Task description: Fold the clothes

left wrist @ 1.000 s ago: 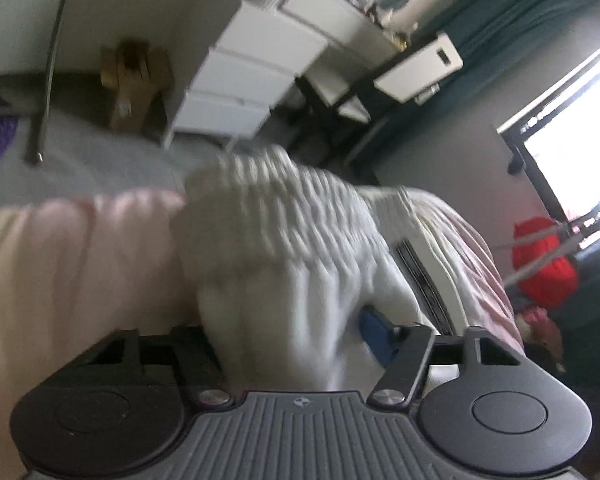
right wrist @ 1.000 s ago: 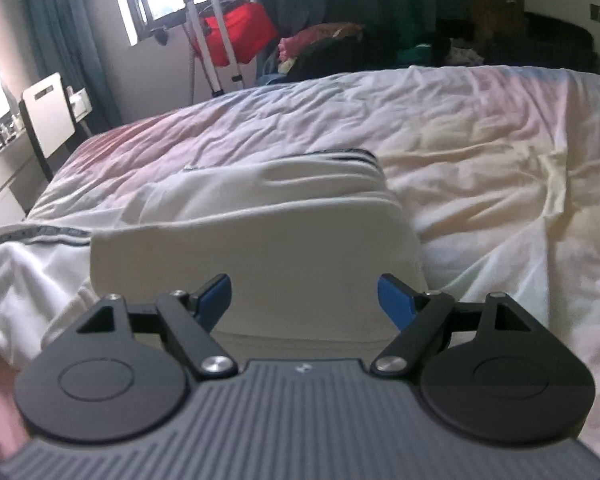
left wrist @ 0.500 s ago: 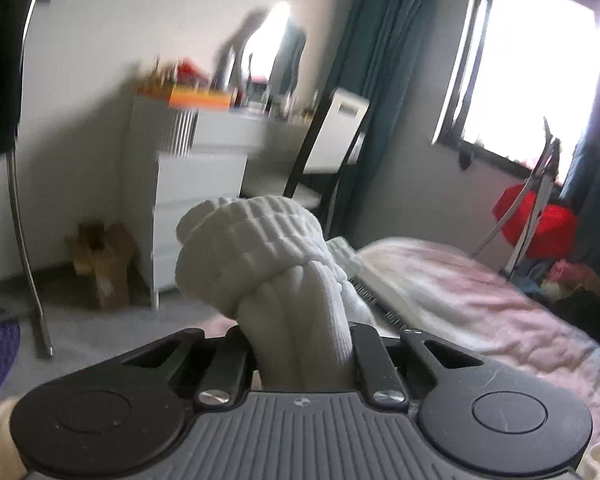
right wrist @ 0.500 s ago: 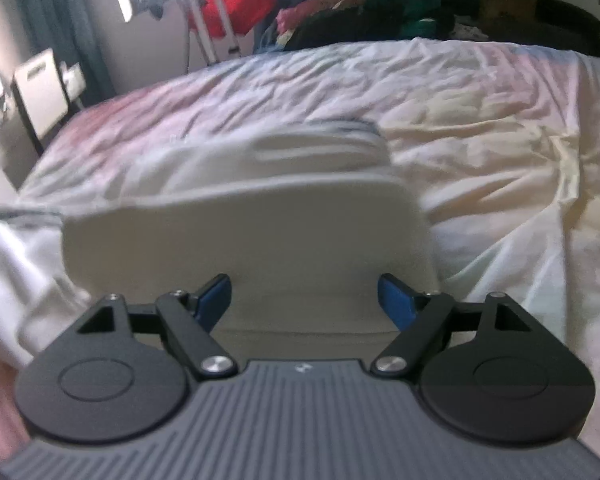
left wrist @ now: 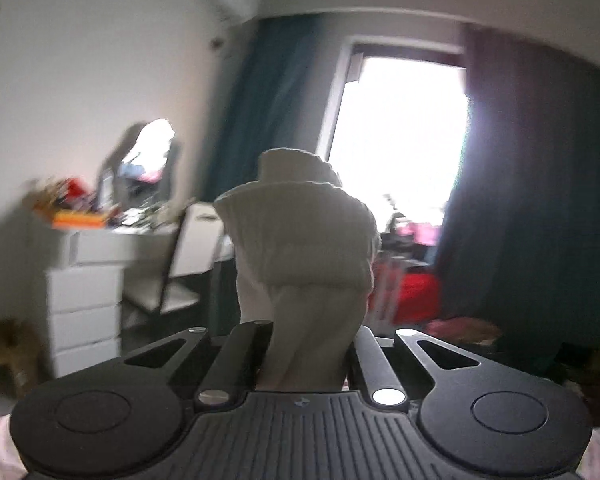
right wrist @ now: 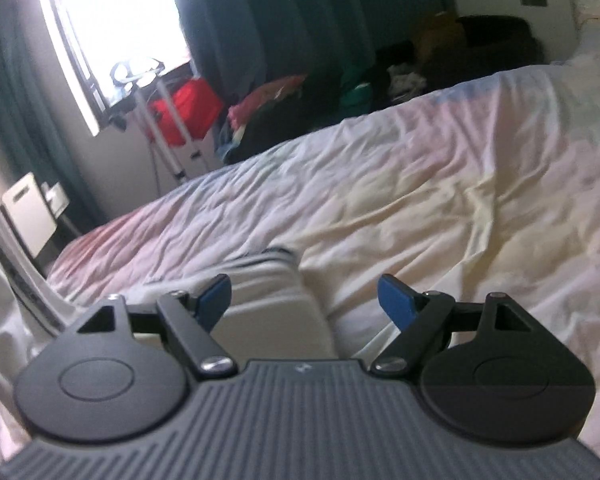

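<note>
My left gripper (left wrist: 308, 344) is shut on the ribbed cuff of a white garment (left wrist: 300, 240), which bunches up in front of the camera, lifted high and facing the window. My right gripper (right wrist: 306, 300) is open and empty, low over the folded part of the white garment (right wrist: 276, 312) lying on the bed (right wrist: 440, 200). A lifted stretch of the white garment with a dark striped band (right wrist: 20, 264) rises at the left edge of the right wrist view.
A white drawer unit (left wrist: 84, 292) with a cluttered top and a chair (left wrist: 180, 264) stand by the wall. A bright window (left wrist: 396, 160) with dark curtains is ahead. Beyond the bed lie a red bag (right wrist: 184, 112), a metal stand and piled clothes (right wrist: 340, 96).
My left gripper closed on the cuff and swung upward, from facing the bed and floor to facing the window. My right gripper stayed open and tilted to the right over the folded part.
</note>
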The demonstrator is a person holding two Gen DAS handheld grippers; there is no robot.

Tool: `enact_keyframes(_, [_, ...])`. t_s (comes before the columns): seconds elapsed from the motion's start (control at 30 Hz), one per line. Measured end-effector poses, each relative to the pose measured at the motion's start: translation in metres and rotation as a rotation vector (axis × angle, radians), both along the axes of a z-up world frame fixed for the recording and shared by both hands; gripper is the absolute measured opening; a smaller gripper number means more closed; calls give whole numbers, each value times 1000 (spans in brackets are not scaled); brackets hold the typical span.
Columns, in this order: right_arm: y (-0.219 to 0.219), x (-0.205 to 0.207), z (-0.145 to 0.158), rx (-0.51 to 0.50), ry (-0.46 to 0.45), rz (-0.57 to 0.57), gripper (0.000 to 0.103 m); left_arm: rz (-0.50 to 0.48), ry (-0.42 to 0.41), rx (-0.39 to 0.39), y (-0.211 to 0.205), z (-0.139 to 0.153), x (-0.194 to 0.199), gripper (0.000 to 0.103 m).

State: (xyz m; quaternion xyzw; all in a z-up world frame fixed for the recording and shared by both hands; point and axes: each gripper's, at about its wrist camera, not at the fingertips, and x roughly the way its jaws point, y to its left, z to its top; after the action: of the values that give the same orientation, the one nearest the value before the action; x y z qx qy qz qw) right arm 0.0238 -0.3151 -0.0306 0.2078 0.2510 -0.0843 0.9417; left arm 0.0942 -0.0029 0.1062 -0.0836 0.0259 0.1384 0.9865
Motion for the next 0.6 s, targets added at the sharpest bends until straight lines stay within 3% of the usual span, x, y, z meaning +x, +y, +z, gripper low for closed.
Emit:
enact_keyframes(0.2, [-39,-10,2,95,-56,-89,82,-144,-39,98,-136,-44,-3,7])
enact_keyframes(0.33, [-65,-14,-6,171,-84,-157,82,-322,-58,224,-209,-109,-19,7])
enact_keyframes(0.5, [-102,-18,-27,356,-118,-196,84,-460,95,368,-261,-188,-21,8])
enact_keyframes(0.6, [-113,-19,-38,443,-129,-206,84,-476,132,387,-264,-203,-14,12])
